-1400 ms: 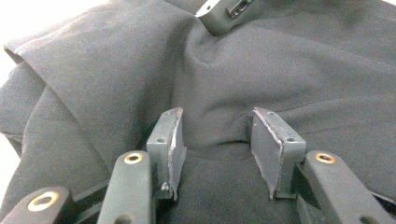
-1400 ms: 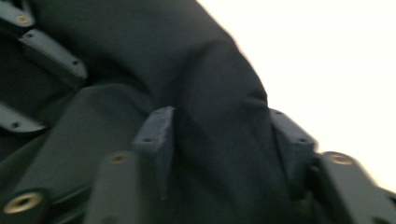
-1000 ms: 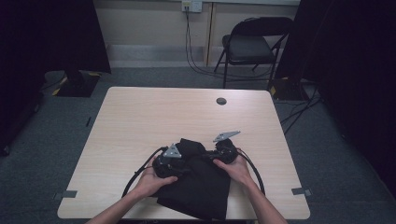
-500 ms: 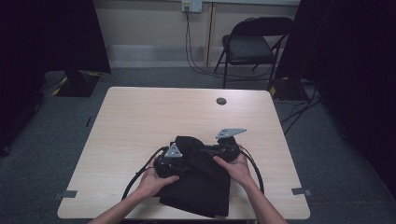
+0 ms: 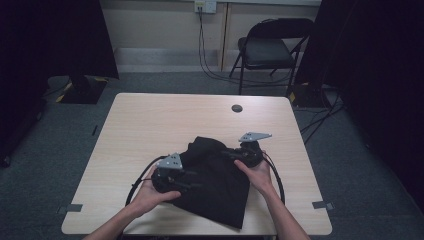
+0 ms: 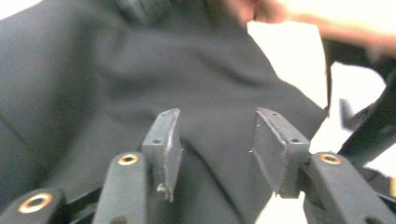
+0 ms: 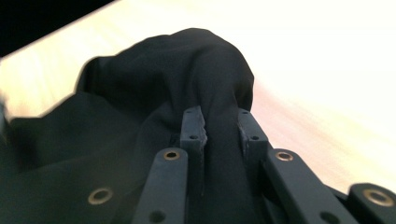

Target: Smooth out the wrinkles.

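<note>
The black cloth [image 5: 215, 182] lies on the near half of the table [image 5: 165, 120], between the two grippers and partly under them. In the high view the left gripper [image 5: 187, 185] sits at the cloth's 9 o'clock edge and the right gripper [image 5: 227, 154] at about its 1 o'clock.

In the left gripper view the left gripper's [image 6: 215, 149] jaws stand apart; they have just been opening. The cloth [image 6: 116, 84] spreads beneath and beyond them, with a soft ridge running up between the pads, neither pad pressing on it as far as the blurred picture lets me judge.

In the right gripper view the right gripper's [image 7: 223, 130] jaws are pinched on a raised fold of the cloth [image 7: 187, 65], which bunches into a rounded hump just past the tips (toward 12 o'clock).

The cloth is matte, thin woven fabric, limp and wrinkled, roughly a skewed rectangle with one corner reaching the table's near edge at 6 o'clock. The table is pale wood-grain laminate. The gripper pads are flat dark slabs on black links with brass-coloured rivets.
</note>
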The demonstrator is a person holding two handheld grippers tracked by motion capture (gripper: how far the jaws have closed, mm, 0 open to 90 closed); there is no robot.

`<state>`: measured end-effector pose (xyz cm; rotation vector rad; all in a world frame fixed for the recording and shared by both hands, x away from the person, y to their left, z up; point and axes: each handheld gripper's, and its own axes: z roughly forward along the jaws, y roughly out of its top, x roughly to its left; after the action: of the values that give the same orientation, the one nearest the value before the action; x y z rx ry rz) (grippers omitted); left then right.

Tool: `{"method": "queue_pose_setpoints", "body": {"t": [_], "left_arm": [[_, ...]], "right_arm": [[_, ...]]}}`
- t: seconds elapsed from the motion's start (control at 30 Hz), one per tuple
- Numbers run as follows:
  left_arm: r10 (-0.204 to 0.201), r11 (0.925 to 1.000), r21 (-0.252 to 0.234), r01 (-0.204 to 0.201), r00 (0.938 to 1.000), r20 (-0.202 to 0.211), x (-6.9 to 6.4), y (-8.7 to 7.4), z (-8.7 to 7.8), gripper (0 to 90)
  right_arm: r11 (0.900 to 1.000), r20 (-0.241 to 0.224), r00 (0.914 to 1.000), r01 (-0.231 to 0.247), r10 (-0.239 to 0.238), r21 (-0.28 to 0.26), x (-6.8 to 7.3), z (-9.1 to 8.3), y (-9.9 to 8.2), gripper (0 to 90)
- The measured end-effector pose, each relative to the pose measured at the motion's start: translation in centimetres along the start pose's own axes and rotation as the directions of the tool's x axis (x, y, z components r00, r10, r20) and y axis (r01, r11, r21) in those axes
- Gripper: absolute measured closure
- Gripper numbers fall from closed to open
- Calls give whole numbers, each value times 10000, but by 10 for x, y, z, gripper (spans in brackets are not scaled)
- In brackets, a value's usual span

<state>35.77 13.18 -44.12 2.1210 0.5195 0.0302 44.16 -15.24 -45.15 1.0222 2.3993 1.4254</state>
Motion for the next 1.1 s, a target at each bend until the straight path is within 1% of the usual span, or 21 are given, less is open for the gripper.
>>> {"method": "queue_pose_setpoints", "body": {"t": [0.03,0.07,0.13,0.17,0.23,0.33,0.37,0.43,0.47,0.5,0.6,0.67,0.7,0.8,0.83,0.87,0.9,0.93,1.0,1.03,1.1], "left_arm": [[62,9996,279,-59,9999,-99,-1,-3,9,473],[80,9991,425,-70,9997,-225,0,-6,14,445],[56,9964,853,-9,9985,-547,3,-12,29,426],[109,9948,1016,-21,9962,-862,5,-13,36,426],[-147,9954,925,256,9931,-1166,12,-14,48,428],[-83,9981,582,179,9869,-1609,16,-15,56,440],[-160,9984,509,249,9854,-1697,17,-16,58,445],[-1,9988,478,87,9840,-1781,16,-19,60,453],[15,9989,455,69,9835,-1806,16,-19,60,458],[-61,9991,391,135,9833,-1819,15,-20,60,458],[74,9991,417,5,9817,-1904,14,-21,61,465],[-22,9989,457,107,9831,-1832,15,-22,59,469],[-27,9986,507,118,9842,-1773,15,-22,58,471],[-110,9955,906,260,9866,-1627,18,-22,53,486],[-20,9938,1095,207,9858,-1680,19,-22,47,514],[12,9940,1083,182,9843,-1765,19,-21,42,507],[-23,9953,952,191,9849,-1733,20,-20,34,507],[-236,9977,589,338,9857,-1669,21,-16,21,511],[-420,9991,8,427,9846,-1700,22,-11,3,536],[-390,9981,-547,296,9832,-1781,20,-9,-7,587],[-223,9937,-1118,46,9872,-1581,18,-1,-21,591]], "right_arm": [[9998,37,10000,-91,91,-158,-3,-2,2,760],[9995,236,9997,-94,102,-318,-6,-4,3,760],[9990,454,9990,-7,28,-447,-7,-9,5,760],[9990,454,9990,-7,28,-447,-7,-9,5,760],[9978,355,9993,111,-88,-658,-4,-13,9,760],[9965,289,9989,399,-379,-741,8,-17,15,760],[9956,238,9982,562,-545,-753,14,-17,17,760],[9935,-83,9955,938,-945,-651,32,-18,19,760],[9907,-351,9909,1283,-1299,-445,50,-16,18,760],[9907,-351,9909,1283,-1299,-445,50,-16,18,760],[9880,-625,9861,1544,-1537,61,74,-9,10,759],[9841,-555,9843,1704,-1677,497,84,-2,1,757],[9837,-497,9850,1679,-1649,636,85,1,-2,754],[9870,-551,9899,1353,-1308,864,82,4,-8,741],[9877,-492,9913,1261,-1220,925,81,6,-15,730],[9861,-510,9907,1306,-1259,1029,81,7,-17,728],[9861,-510,9907,1306,-1259,1029,81,7,-17,728],[9820,-492,9890,1445,-1394,1220,82,9,-18,726],[9836,-498,9914,1267,-1212,1287,84,14,-24,711],[9820,-444,9916,1264,-1213,1406,84,17,-28,705],[9821,-462,9913,1285,-1232,1378,85,17,-29,698]]}}
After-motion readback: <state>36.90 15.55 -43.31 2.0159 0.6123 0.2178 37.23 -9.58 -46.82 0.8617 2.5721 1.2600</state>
